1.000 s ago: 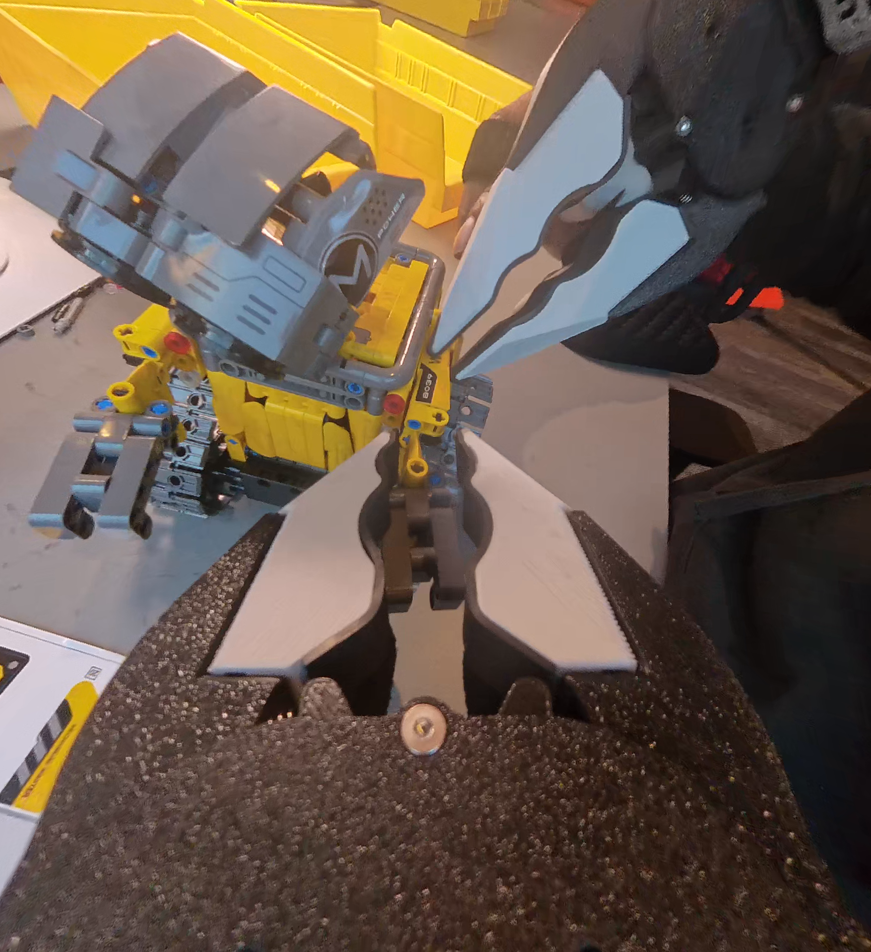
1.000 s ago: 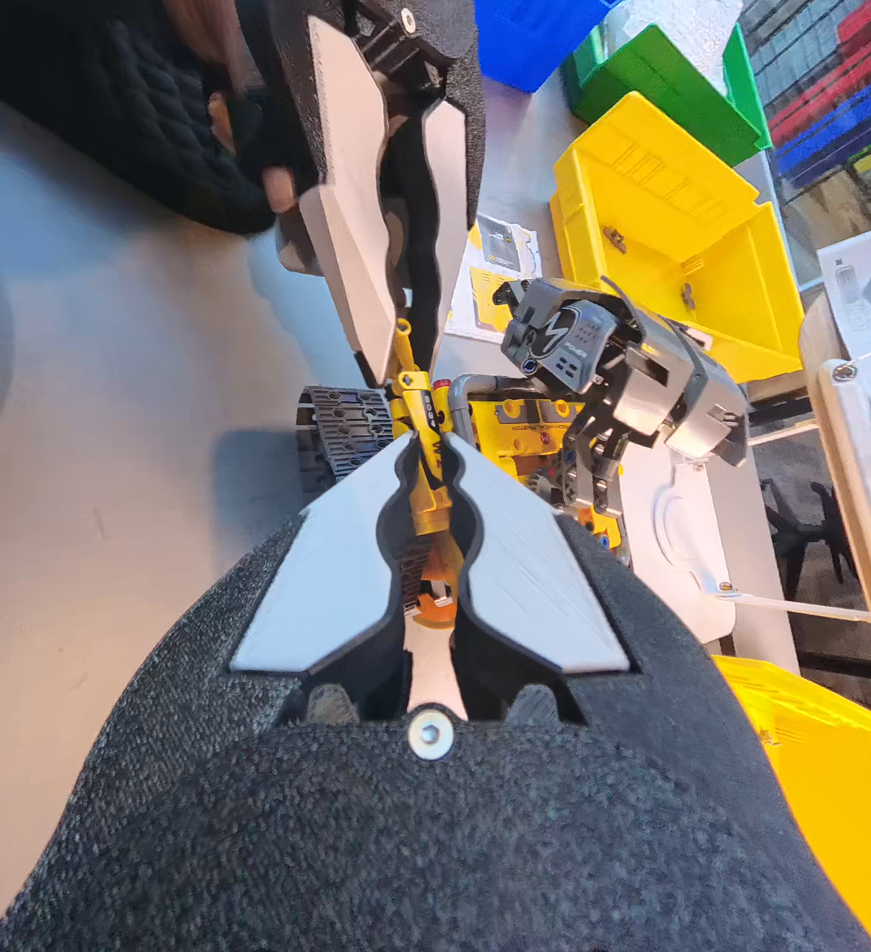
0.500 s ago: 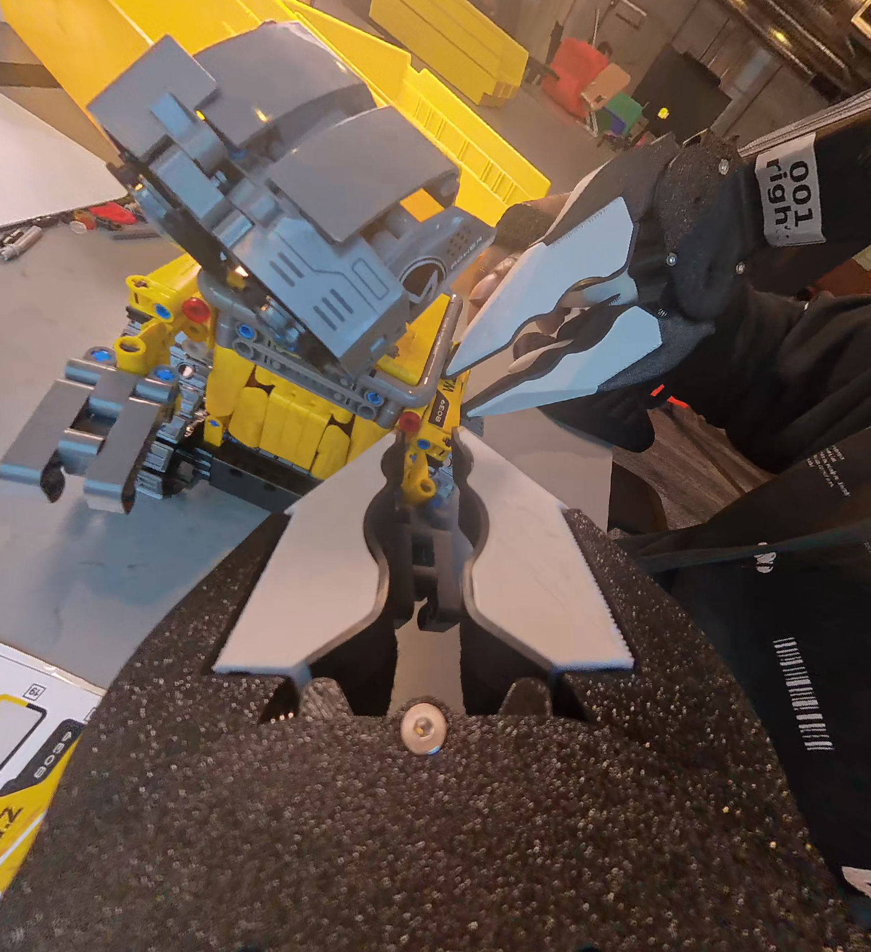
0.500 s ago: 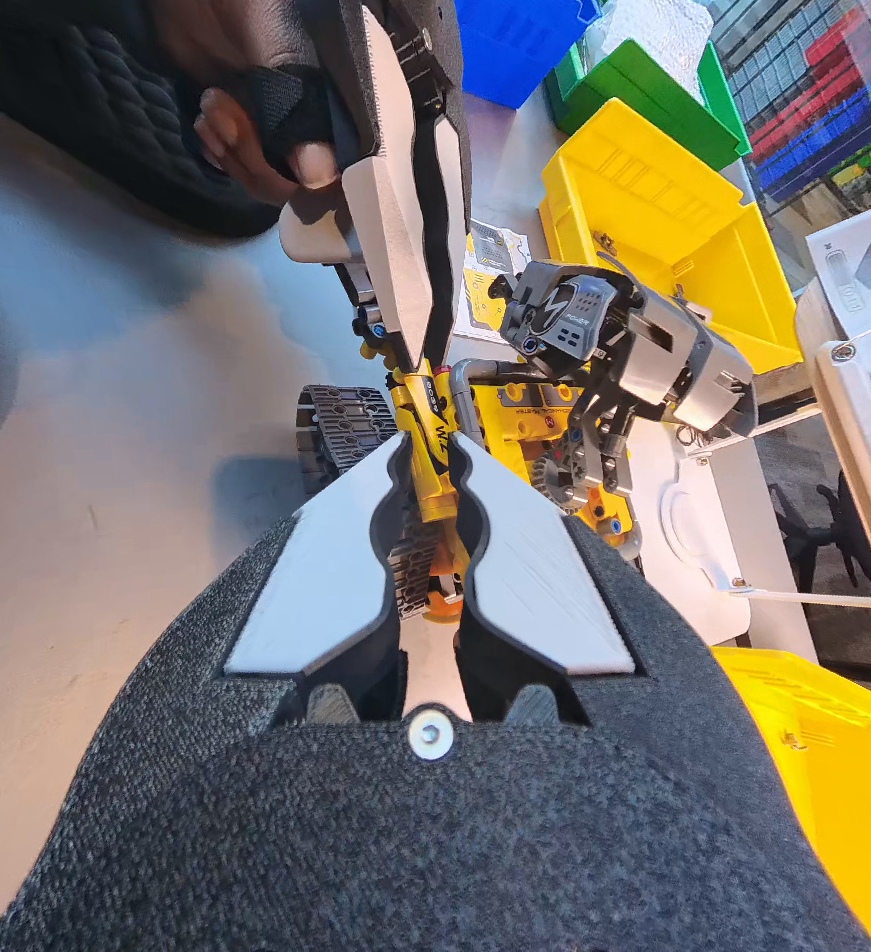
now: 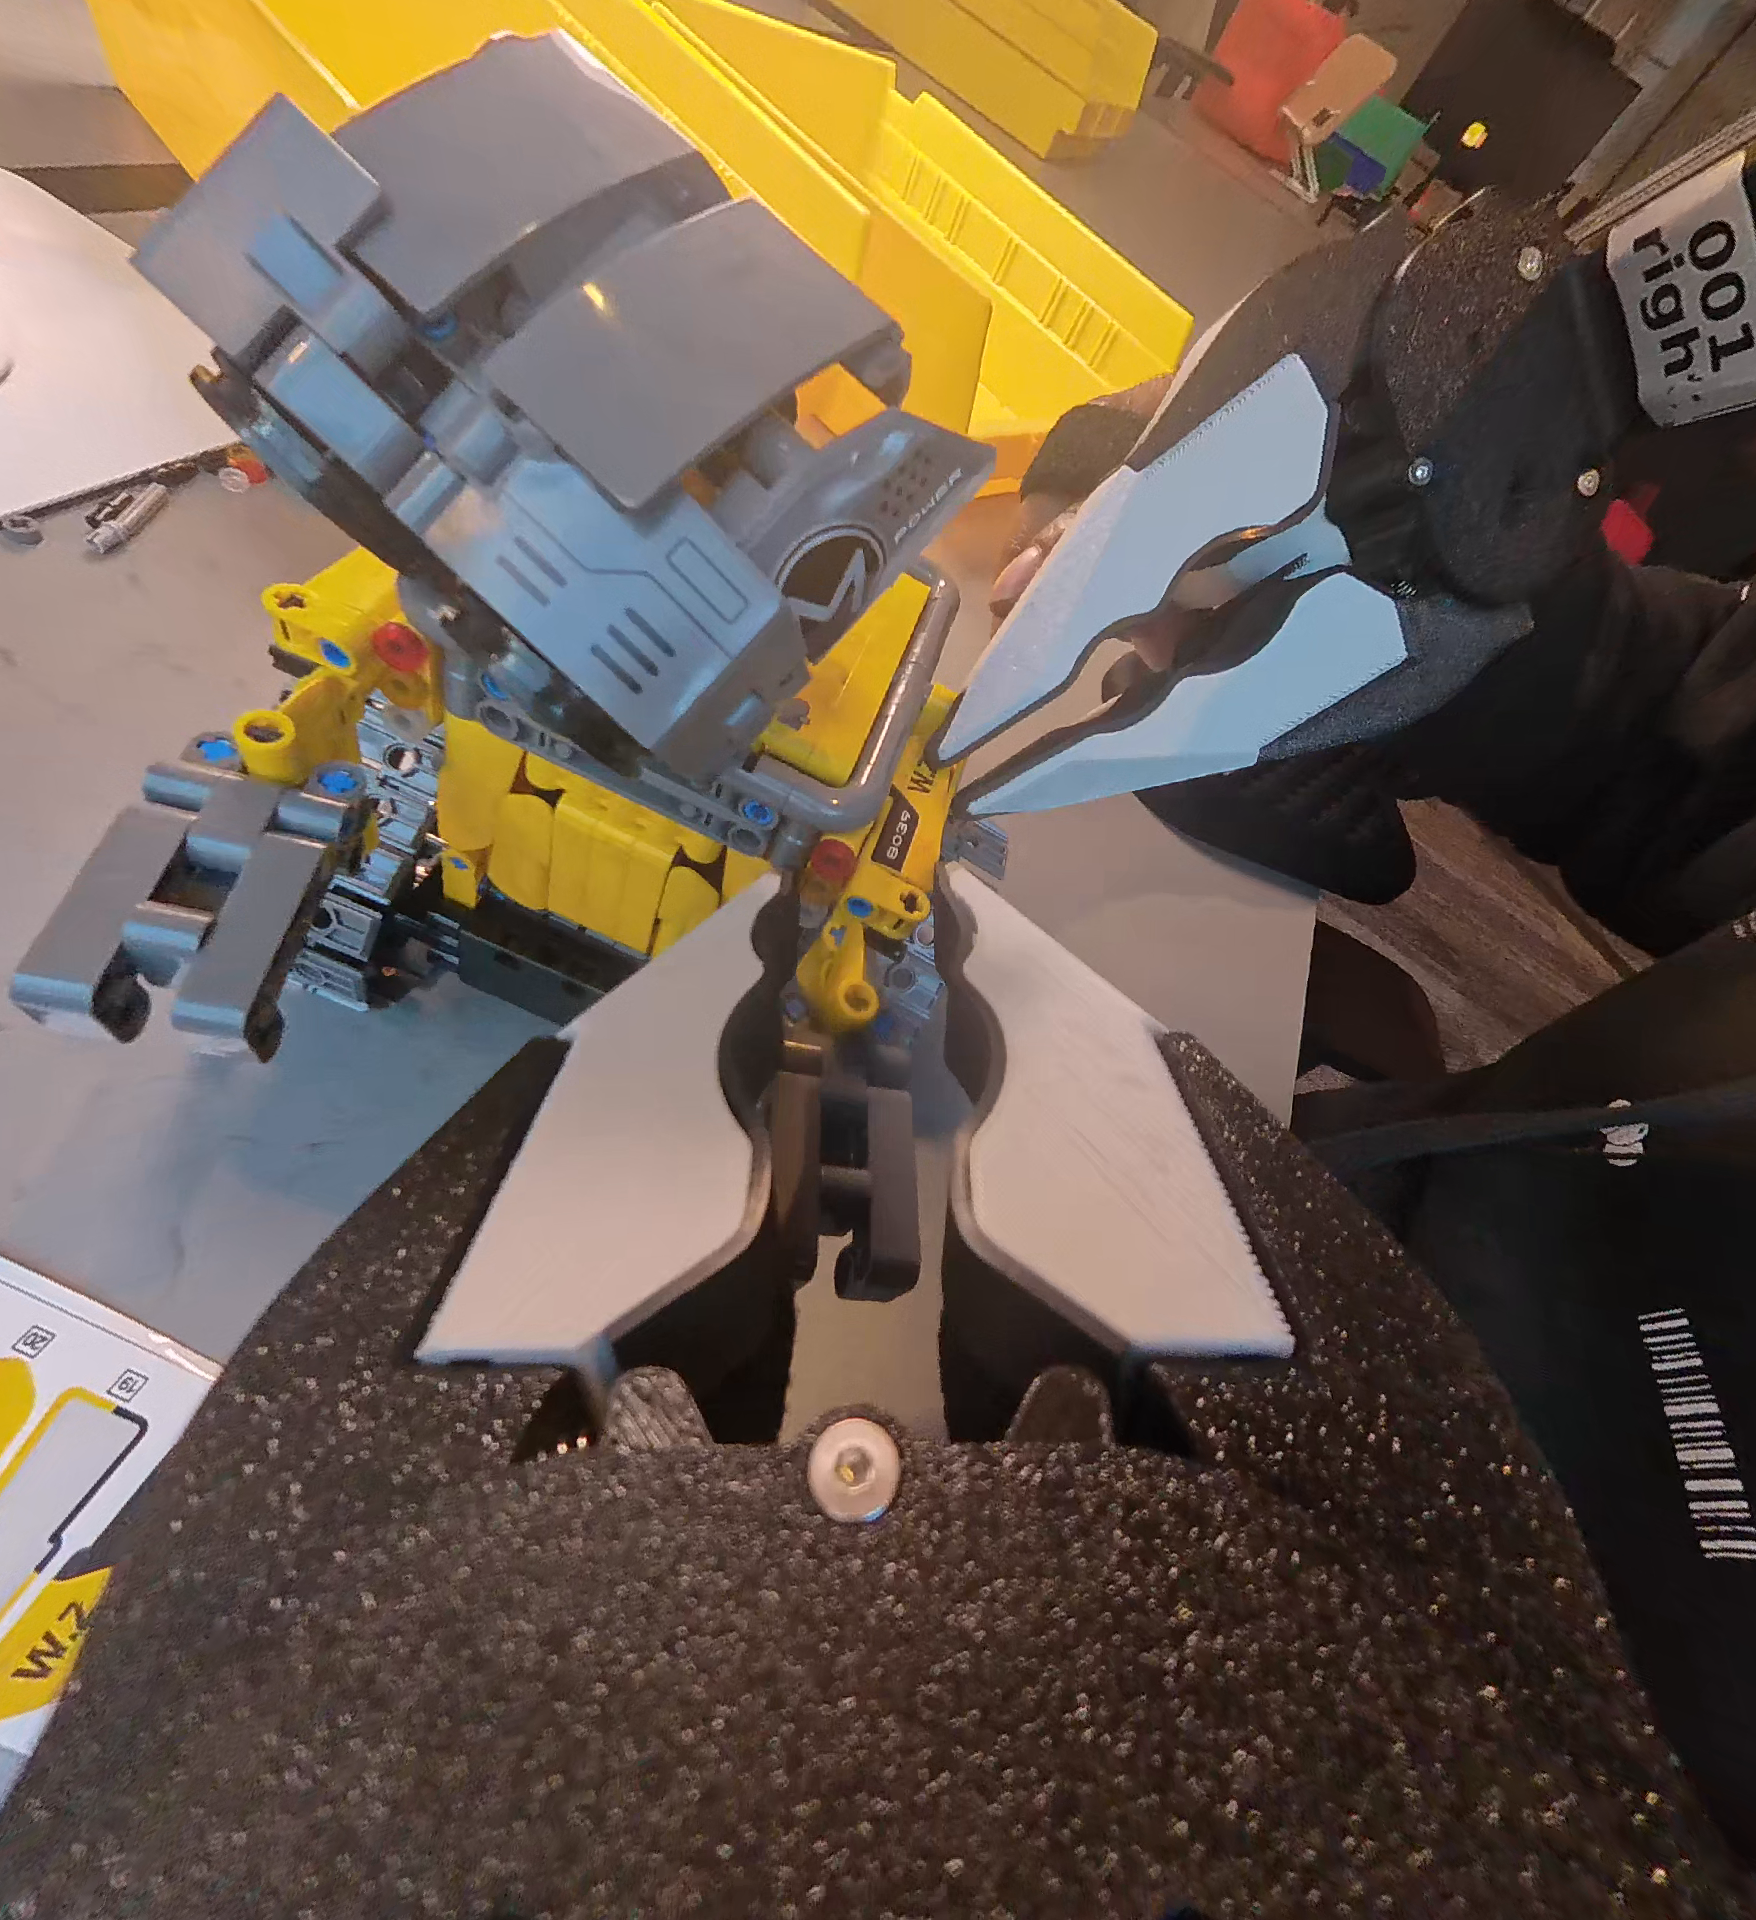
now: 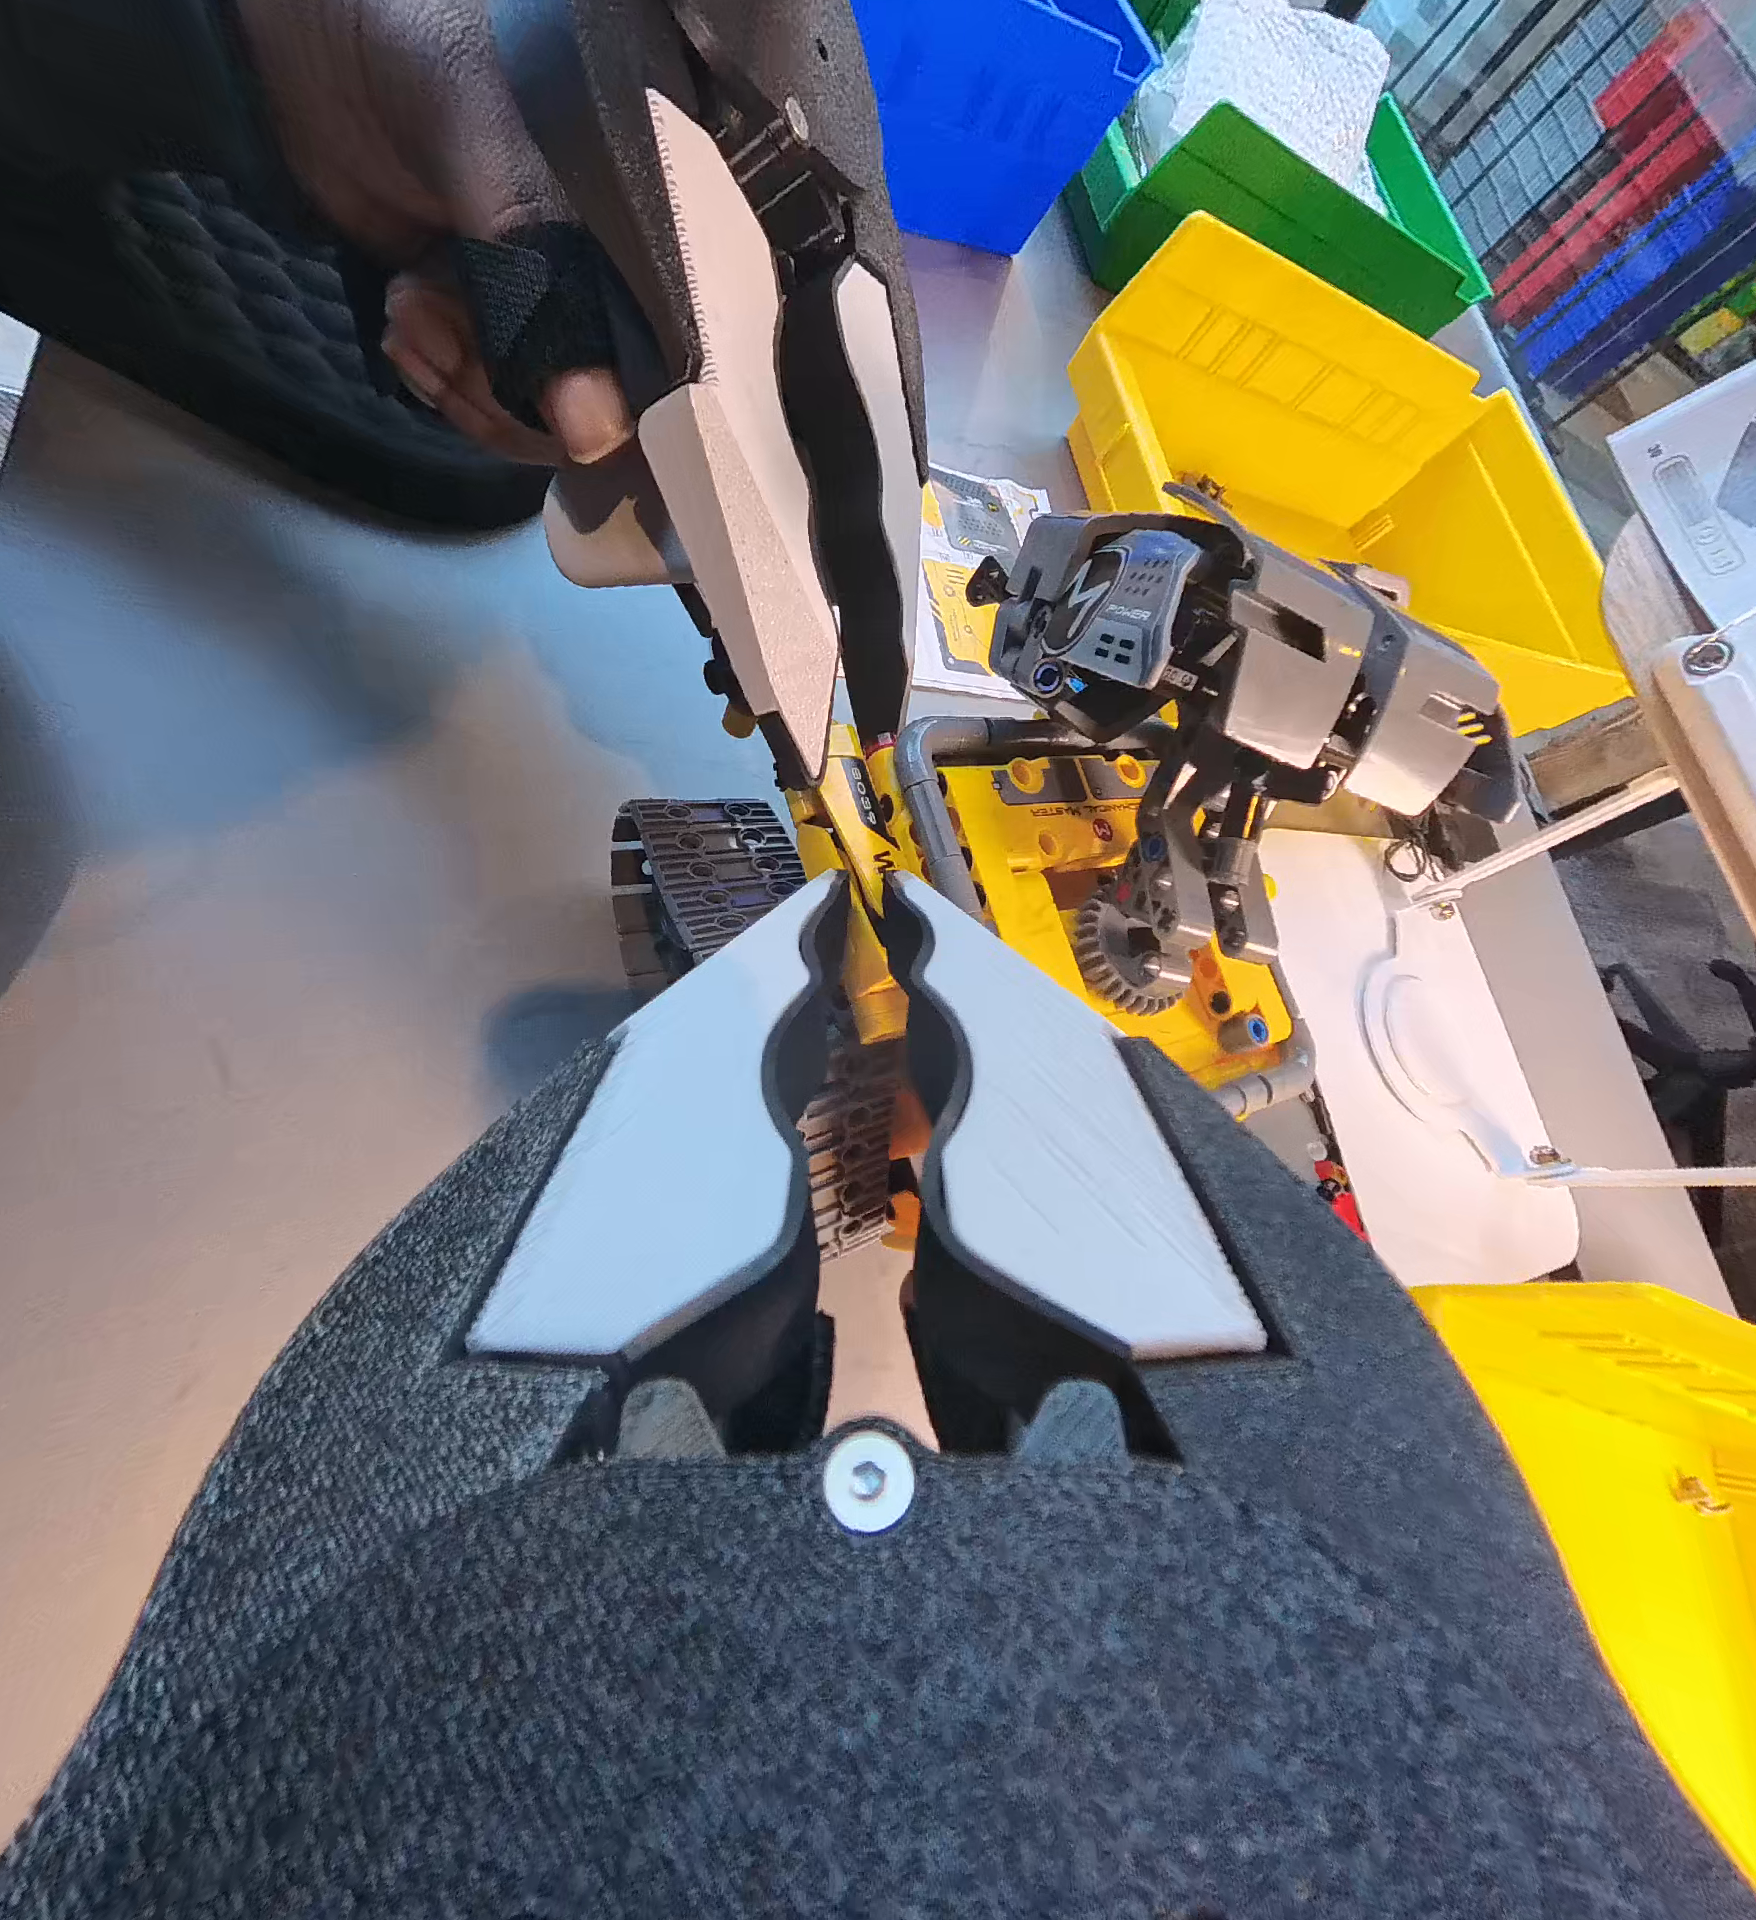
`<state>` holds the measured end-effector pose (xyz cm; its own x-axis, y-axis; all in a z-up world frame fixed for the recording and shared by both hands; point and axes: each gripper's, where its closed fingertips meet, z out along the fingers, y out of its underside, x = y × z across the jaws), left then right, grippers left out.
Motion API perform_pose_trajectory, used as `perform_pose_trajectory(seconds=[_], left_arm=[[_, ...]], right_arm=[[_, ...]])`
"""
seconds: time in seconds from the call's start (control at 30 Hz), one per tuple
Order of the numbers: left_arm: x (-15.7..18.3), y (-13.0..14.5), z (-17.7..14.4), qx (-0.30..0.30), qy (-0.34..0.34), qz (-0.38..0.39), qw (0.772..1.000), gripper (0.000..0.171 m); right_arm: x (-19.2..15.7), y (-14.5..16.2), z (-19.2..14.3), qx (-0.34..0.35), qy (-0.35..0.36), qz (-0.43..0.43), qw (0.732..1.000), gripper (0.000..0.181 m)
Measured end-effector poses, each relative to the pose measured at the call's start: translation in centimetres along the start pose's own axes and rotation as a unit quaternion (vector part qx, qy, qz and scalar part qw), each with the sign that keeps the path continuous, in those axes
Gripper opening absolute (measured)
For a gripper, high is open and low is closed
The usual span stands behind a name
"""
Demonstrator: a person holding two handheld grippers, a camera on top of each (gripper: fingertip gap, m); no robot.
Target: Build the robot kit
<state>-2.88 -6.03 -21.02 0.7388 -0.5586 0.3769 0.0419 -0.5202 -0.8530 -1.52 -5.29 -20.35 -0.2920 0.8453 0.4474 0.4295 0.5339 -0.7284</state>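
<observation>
The left gripper [image 5: 858, 914] was clenched on the dark grey hand piece at the end of one yellow arm [image 5: 838, 971] of a brick-built toy robot [image 5: 583, 665], which stood on a grey table [image 5: 43, 675]. The right gripper [image 6: 866, 902] was closed on the same yellow arm higher up, near the shoulder, its tips meeting the left gripper's almost point to point.

The left wrist view showed the robot's front: its grey binocular-shaped head [image 5: 541, 416] tilted back, its yellow body, and the other arm ending in a grey three-fingered claw [image 5: 178, 935] that hung free above the table. A printed sticker sheet [image 5: 12, 1475] lay at the lower left, and long yellow bins [image 5: 957, 208] stood behind the robot. The right gripper [image 5: 957, 774] also appeared here, coming in from the right.

The right wrist view showed the robot's back instead: a black tread [image 6: 708, 883], a grey gear [image 6: 1128, 961] beneath the neck, and the grey tube framing the body. The left gripper [image 6: 832, 769] reached down from above, with a person's gloved hand [image 6: 500, 343] gripping it. Beyond were a yellow bin [image 6: 1300, 436], a green bin [image 6: 1269, 197], a blue bin [image 6: 978, 104] and a white flat stand [image 6: 1414, 1039].
</observation>
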Motion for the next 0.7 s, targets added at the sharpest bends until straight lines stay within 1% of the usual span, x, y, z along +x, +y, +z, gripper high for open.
perform_pose_trajectory(seconds=[0.23, 0.27, 0.33, 0.43, 0.5, 0.63, 0.7], left_arm=[[-0.2, -0.1, 0.2, -0.003, -0.006, 0.006, 1.000, 0.024], [-0.2, -0.1, 0.2, -0.001, -0.005, 0.011, 1.000, 0.024], [-0.1, -0.1, 0.2, 0.005, -0.005, 0.031, 1.000, 0.024], [0.0, -0.2, -0.2, 0.016, -0.009, 0.062, 0.998, 0.024], [-0.1, -0.3, -0.7, 0.021, -0.016, 0.087, 0.996, 0.030], [-0.3, 1.0, -1.0, -0.009, -0.033, 0.147, 0.989, 0.033], [-0.6, 1.6, -0.8, -0.022, -0.046, 0.170, 0.984, 0.030]], right_arm=[[0.2, 0.1, 0.0, 0.006, 0.009, 0.001, 1.000, 0.005], [0.0, 0.1, -0.1, 0.012, 0.006, -0.003, 1.000, 0.009], [-0.2, 0.0, -0.5, 0.032, 0.010, -0.016, 0.999, 0.018], [0.6, 0.0, -1.6, 0.064, 0.038, -0.008, 0.997, 0.020], [1.4, 0.4, -2.5, 0.082, 0.058, 0.004, 0.995, 0.021], [2.7, 2.2, -3.5, 0.091, 0.097, 0.000, 0.991, 0.025], [3.1, 3.1, -3.3, 0.091, 0.109, 0.002, 0.990, 0.025]])
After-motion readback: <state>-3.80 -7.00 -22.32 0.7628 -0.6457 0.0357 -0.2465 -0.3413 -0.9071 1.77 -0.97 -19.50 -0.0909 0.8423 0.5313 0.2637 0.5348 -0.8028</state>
